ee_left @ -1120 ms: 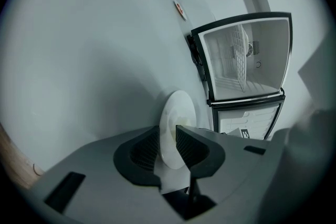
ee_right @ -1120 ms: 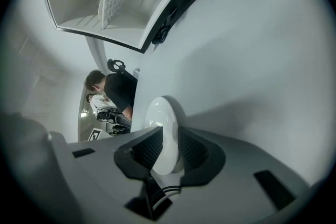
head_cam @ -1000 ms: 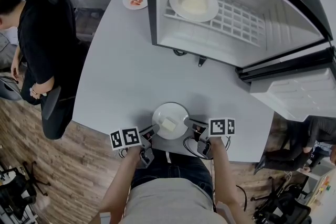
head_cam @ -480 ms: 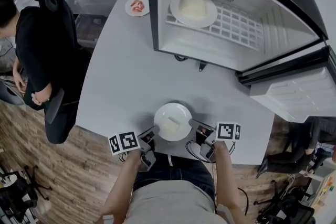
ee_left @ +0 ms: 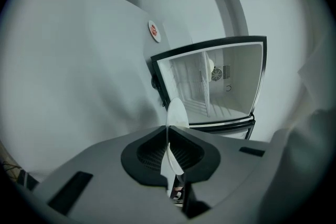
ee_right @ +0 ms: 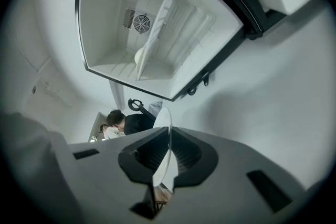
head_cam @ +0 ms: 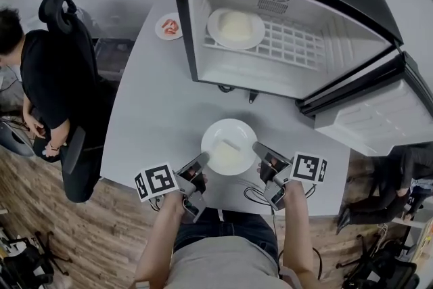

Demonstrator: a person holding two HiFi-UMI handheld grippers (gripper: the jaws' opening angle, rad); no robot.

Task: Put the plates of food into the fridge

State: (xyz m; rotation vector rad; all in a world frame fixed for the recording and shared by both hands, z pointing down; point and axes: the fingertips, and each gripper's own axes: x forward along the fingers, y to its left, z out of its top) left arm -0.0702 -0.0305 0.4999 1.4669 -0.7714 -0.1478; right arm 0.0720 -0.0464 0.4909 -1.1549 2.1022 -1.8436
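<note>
A white plate (head_cam: 230,145) with a pale slab of food (head_cam: 226,153) hangs just above the grey table (head_cam: 155,112), held from both sides. My left gripper (head_cam: 205,160) is shut on its left rim; its jaws have just been closing with the rim between them. My right gripper (head_cam: 257,147) is shut on the right rim. In each gripper view the plate (ee_left: 176,112) (ee_right: 164,120) shows edge-on between the pressed pads of the left gripper (ee_left: 169,132) and the right gripper (ee_right: 168,135). Beyond stands the open fridge (head_cam: 203,57), with another plate of pale food (head_cam: 235,27) on its wire shelf.
A small plate of red food (head_cam: 169,28) lies on the table left of the fridge. The fridge door (head_cam: 369,118) swings out to the right. A person in black (head_cam: 51,71) sits on a chair at the table's left side. Cables trail near the table's front edge.
The left gripper has shut on the plate's rim. Both grippers have risen with the plate, which now looks larger and sits a little nearer the fridge.
</note>
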